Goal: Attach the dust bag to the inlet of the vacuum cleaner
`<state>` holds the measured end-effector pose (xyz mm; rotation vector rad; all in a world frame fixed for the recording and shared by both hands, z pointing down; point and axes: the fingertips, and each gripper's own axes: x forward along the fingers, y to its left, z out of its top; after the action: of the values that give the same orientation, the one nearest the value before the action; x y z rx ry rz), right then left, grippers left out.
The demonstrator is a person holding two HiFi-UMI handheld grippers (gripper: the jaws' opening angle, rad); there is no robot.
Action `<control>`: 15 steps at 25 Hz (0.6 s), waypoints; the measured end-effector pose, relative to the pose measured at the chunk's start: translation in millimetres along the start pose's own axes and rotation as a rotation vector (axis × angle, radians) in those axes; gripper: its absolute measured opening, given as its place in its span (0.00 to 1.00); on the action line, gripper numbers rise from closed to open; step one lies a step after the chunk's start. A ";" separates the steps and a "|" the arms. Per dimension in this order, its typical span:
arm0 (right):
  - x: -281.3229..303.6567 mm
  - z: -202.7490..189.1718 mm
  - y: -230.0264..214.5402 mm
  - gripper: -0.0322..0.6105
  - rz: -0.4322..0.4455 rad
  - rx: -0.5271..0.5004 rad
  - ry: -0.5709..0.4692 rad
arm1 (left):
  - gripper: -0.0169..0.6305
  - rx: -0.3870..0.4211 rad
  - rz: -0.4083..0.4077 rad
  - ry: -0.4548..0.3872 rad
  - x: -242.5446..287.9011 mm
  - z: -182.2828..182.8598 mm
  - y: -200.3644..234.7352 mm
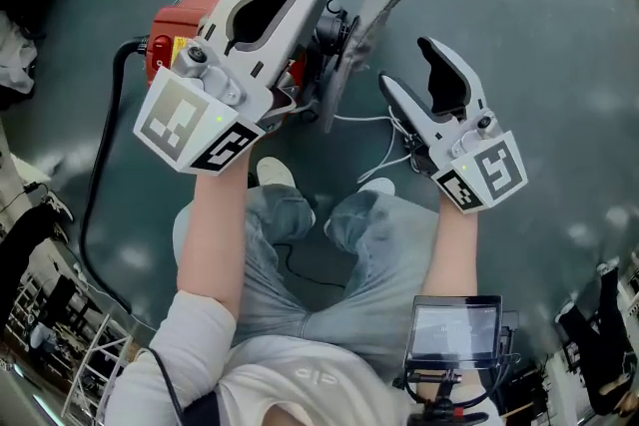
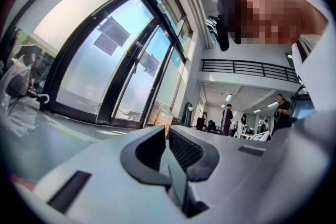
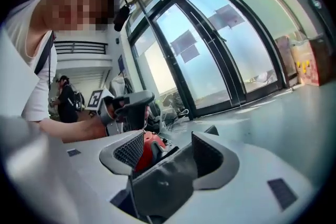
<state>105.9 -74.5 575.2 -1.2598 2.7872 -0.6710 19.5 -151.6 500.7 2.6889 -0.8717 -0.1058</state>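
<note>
— Grey dust bag (image 1: pixel 374 10): where is it?
— Right beside the red vacuum cleaner (image 1: pixel 175 25), just in front of your right tongs (image 3: pixel 167 136). Those are wide apart. Your left tongs (image 2: pixel 167 136) are nearly pinched together.

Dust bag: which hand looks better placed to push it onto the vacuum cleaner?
Probably the left. The left claw seems clamped on the dust bag, right beside the red vacuum cleaner. The right claw stands open, its pads pressing nothing.
</note>
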 end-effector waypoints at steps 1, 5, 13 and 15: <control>-9.4 5.4 2.3 0.51 -0.027 0.004 -0.018 | 0.05 -0.026 0.009 0.005 0.5 -6.4 -9.0; -15.7 -8.7 8.0 0.28 -0.154 0.041 -0.059 | 0.05 -0.027 -0.005 0.060 -10.1 -35.3 -21.4; -32.3 -17.2 33.4 0.06 -0.239 0.157 -0.112 | 0.04 -0.076 -0.065 0.215 -16.6 -40.7 -62.4; -27.1 6.3 50.7 0.06 -0.212 0.109 -0.104 | 0.04 -0.096 -0.077 0.256 -32.5 -39.4 -73.8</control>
<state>89.2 -27.8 545.5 -1.5341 2.5212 -0.7325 40.9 -65.4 514.0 2.5733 -0.6681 0.1726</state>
